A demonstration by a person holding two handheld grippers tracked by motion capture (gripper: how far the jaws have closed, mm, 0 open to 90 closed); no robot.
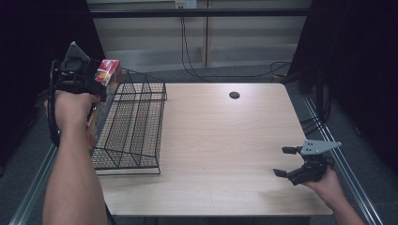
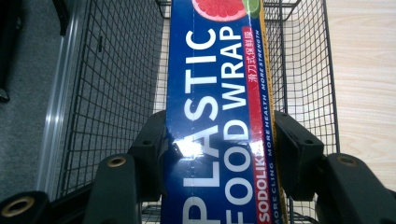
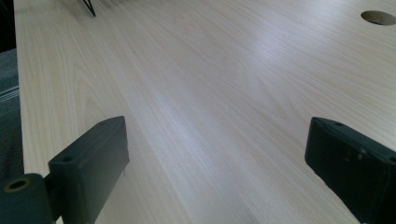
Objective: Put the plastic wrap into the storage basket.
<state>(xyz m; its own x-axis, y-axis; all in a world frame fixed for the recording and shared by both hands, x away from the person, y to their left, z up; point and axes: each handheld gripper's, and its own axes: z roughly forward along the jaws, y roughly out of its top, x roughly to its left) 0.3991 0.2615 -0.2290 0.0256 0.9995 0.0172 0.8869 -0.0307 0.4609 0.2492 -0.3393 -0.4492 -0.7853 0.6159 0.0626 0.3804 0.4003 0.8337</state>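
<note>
Item: plastic food wrap box (image 2: 219, 116), clamped in left tongs (image 1: 96, 79) at frame's upper left above wire basket (image 1: 133, 126); right tongs (image 1: 286, 161) wide, idle (lower right, counter (image 1: 225, 140)); risk: long box snagging the rim, twisting loose.

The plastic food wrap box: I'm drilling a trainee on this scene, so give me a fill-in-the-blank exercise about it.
1. The left hand-held gripper is shut on a box of plastic food ____.
2. The plastic food wrap box hangs over a black ____ basket.
3. The right hand-held gripper stands ____ over the wooden table.
Missing words: wrap; wire; open.
</note>
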